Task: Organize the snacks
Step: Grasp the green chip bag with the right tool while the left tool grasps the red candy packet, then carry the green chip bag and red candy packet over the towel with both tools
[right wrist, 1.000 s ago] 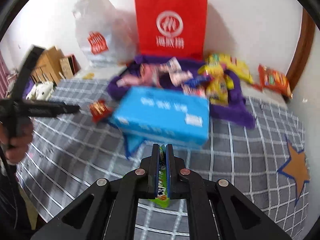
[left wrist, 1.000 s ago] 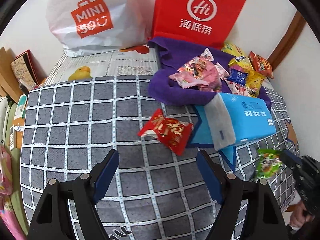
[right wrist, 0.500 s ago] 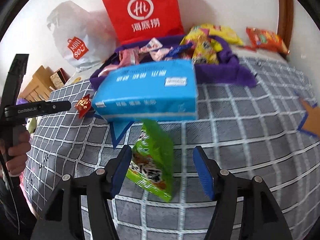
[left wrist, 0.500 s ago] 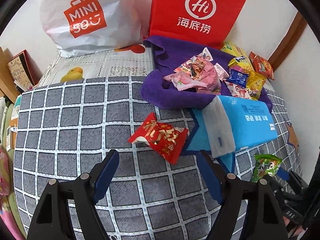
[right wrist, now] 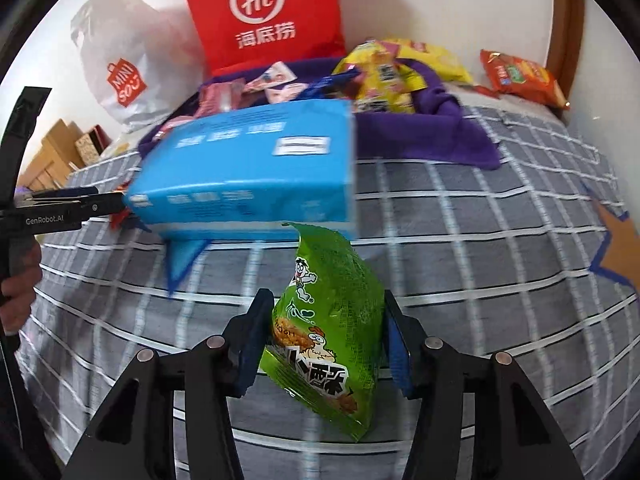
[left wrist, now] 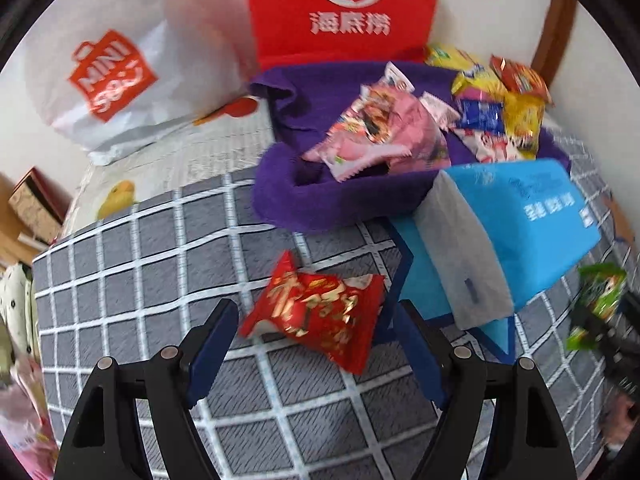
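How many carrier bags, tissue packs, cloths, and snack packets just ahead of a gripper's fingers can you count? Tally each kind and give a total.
Carrier bags: 2, the white bag and the red bag
Tissue packs: 1, the blue tissue pack
Cloths: 1, the purple cloth
Snack packets ahead of fingers: 2, the red packet and the green packet
Total: 6

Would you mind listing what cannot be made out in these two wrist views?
- Right wrist view: the red snack packet is hidden behind the blue tissue pack.
- Right wrist view: whether the right gripper, jaws closing, presses the green snack bag; its pads sit beside the bag's edges.
- Left wrist view: the green bag's print, blurred at the right edge behind the right gripper.
- Both views: what the red paper bag holds; only its outside shows.
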`<state>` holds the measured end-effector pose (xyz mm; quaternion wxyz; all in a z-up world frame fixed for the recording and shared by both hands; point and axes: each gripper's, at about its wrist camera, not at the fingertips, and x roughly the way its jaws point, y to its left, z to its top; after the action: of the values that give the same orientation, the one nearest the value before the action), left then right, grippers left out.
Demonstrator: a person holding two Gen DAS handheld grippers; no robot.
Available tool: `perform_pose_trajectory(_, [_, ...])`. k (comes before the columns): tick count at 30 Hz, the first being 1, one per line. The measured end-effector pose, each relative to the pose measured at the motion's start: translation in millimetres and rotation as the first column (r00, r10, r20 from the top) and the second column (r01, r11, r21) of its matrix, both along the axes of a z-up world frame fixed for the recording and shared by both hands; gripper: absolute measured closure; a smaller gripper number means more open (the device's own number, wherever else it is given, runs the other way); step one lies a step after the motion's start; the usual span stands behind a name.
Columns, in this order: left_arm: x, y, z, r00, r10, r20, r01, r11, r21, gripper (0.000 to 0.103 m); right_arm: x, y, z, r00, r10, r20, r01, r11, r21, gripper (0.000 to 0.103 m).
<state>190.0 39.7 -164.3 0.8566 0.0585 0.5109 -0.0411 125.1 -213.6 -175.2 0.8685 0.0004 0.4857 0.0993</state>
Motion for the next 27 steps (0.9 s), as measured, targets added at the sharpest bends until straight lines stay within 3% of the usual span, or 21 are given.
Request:
perform_pose_trajectory(6, [5.1, -4.7, -14.7, 1.000, 0.000, -0.001, 0.000, 1.000, -0.009, 0.025, 3.5, -16.9, -2.8, 1.000, -0.027, 0.002, 0.027, 0.999, 0.034, 0.051])
perform_pose_trajectory(10, [5.7, 0.5, -11.6, 1.000, -0.001, 0.012, 0.001, 0.999, -0.042, 0.050, 4.7, -12.3, -4.3, 1.000, -0.021, 0.013, 0.021, 1.000, 0.014, 0.051])
perform_pose_trajectory(13, [5.1, 7.1, -8.5, 1.000, 0.003, 0.008, -0.003, 0.997, -0.074, 0.057, 4.4, -11.3, -3.5, 1.000, -0.020, 0.013, 0.020, 1.000, 0.005, 0.051])
perform_pose_trajectory(18, [-6.2, 18.1, -2.3, 1.000, 0.010, 0.009, -0.008, 0.990, -0.144, 0.057, 0.2, -13.2, -1.8, 1.000, -0.024, 0.009, 0.024, 1.000, -0.001, 0.052])
perform_pose_trajectory(27, [-37.8, 17.4, 19.9, 0.999, 0.015, 0.036, -0.008, 0.979, -0.202, 0.057, -11.5, -15.9, 18.8, 0.999, -0.027, 0.046, 0.028, 1.000, -0.012, 0.052])
